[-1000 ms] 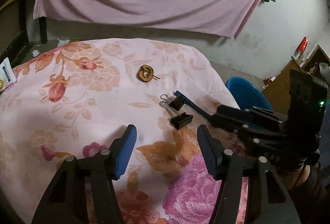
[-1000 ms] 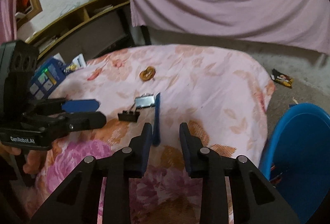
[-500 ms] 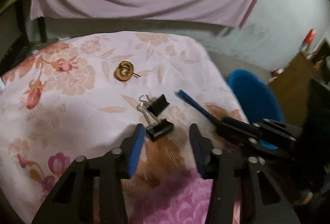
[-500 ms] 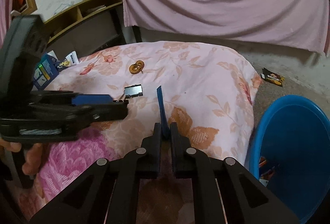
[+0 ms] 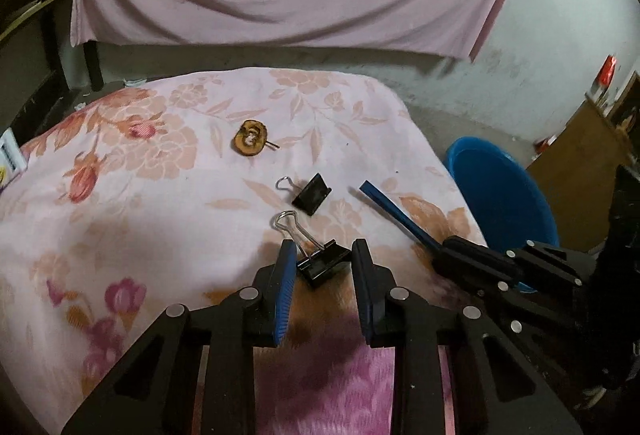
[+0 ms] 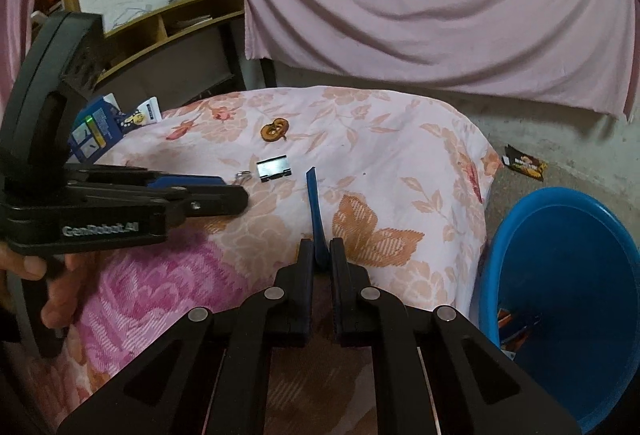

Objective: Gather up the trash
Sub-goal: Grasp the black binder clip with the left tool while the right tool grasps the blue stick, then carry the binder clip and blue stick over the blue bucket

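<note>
Now the left gripper (image 5: 323,259) has just been closing around a binder clip (image 5: 323,263), pads apparently not yet pressing. The right gripper (image 6: 319,251) pinches the blue strip (image 6: 315,210) tight. That clip sits skewed, so it may squirt out; the strip's thin, it could slip before the tub (image 6: 568,299).

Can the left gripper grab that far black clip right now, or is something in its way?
Probably not right away. The left gripper has just been closing around the near clip, which sits between it and the far clip. Beyond that, only bare cloth lies between.

Left gripper (image 6: 224,199) body: "GenRobot.AI" (blurred, probably).
</note>
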